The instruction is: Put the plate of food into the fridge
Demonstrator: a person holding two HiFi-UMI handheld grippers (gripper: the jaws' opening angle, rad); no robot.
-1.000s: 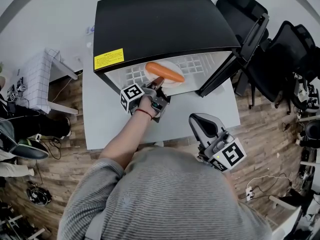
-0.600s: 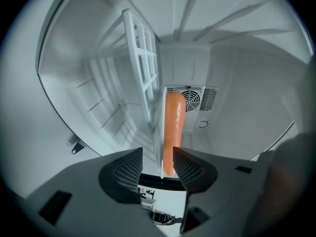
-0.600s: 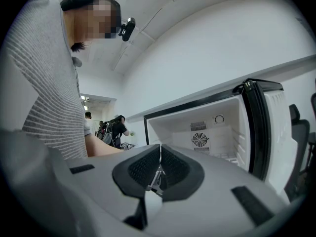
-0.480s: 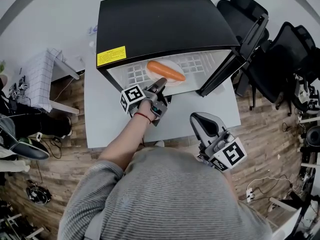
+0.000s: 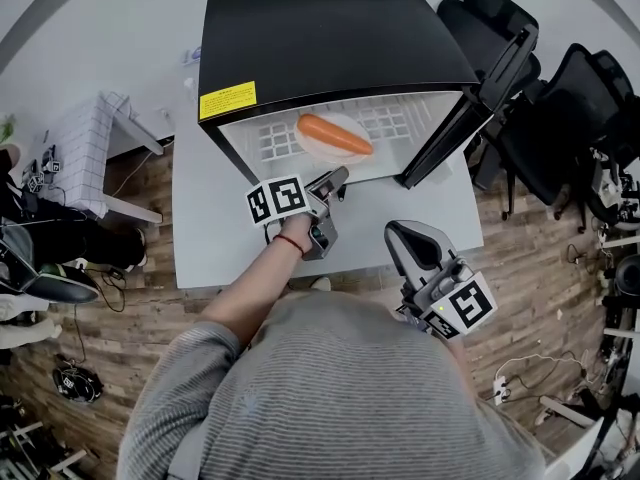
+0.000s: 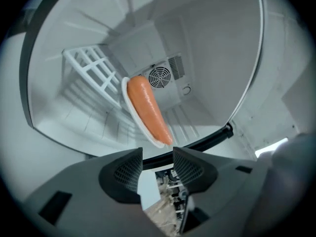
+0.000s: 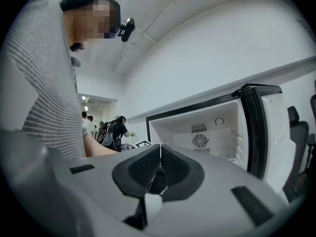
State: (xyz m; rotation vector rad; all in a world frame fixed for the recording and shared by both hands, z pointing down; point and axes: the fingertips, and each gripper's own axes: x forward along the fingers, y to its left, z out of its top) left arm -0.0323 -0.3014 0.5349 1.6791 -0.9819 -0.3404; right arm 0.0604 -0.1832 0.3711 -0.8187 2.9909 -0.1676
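We see the grey surface (image 5: 430, 213) carrying a black fridge (image 5: 330, 38), with its door (image 5: 495, 78) swung open to the right in the head view. Inside is a white wire shelf (image 5: 400, 123), and there's a round fan grille (image 6: 159, 75) on the back wall. The left claw (image 5: 338, 178) sits just outside the fridge opening, above the surface. It points at the plate but is clear of it. Its jaws have just been opening and now stand wide apart with nothing between them. The right claw (image 5: 403, 236) is held back by the person's body, near the front right edge of the surface. Its jaws are pressed together and it holds nothing. The plate (image 5: 322, 151) is white and sits on the wire shelf inside the fridge, roughly mid-width. One long orange food item (image 5: 335, 134) lies across the plate.
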